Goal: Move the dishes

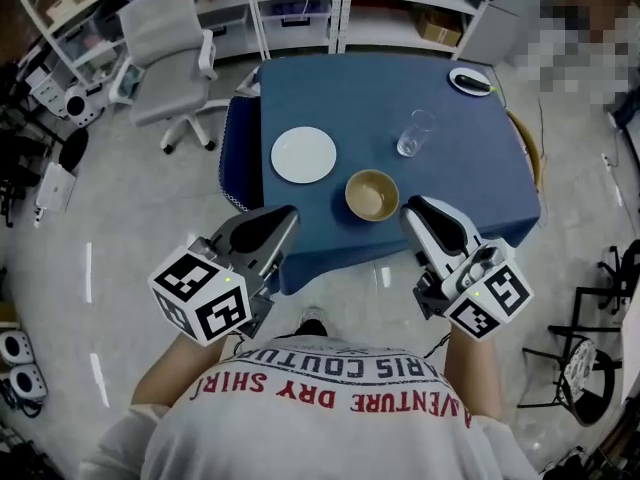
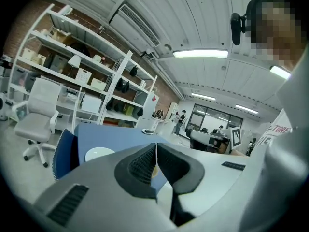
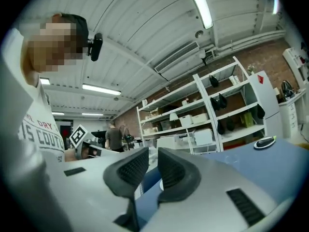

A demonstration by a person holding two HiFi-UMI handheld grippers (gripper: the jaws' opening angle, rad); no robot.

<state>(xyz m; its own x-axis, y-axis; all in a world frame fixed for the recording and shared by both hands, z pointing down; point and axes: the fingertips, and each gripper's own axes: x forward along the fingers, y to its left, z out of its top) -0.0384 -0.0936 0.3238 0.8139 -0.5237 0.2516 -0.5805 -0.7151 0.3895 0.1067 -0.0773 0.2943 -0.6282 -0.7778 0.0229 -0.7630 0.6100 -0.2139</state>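
Well, both grippers hover at the near edge of the blue table point(image 1: 470, 158), and neither has hold of anything. The left gripper point(image 1: 288, 215) has its pads pressed flat together. The right gripper point(image 1: 413, 206) shows only a narrow slit between its pads, with nothing in it.

The tan bowl point(image 1: 372, 195) sits close to the near edge, between the two grippers and just beyond their tips. The white plate point(image 1: 303, 155) lies a little farther off and to the left. A clear glass point(image 1: 413, 133) stands beyond the bowl to the right, and a small dish point(image 1: 470, 81) is at the far right corner.

The likely trouble is a jaw tip, as closed as these are, nudging the bowl instead of straddling its rim. Being so near the edge, the bowl could slide off toward the person. A reach by the right gripper past the bowl could also tip the glass. The plate's low, thin rim looks hard to pinch and might slip out.

Bowl and plate are round, so neither has a long axis to line up with. The bowl sits mouth up and the plate lies flat. The glass stands upright, its axis vertical.
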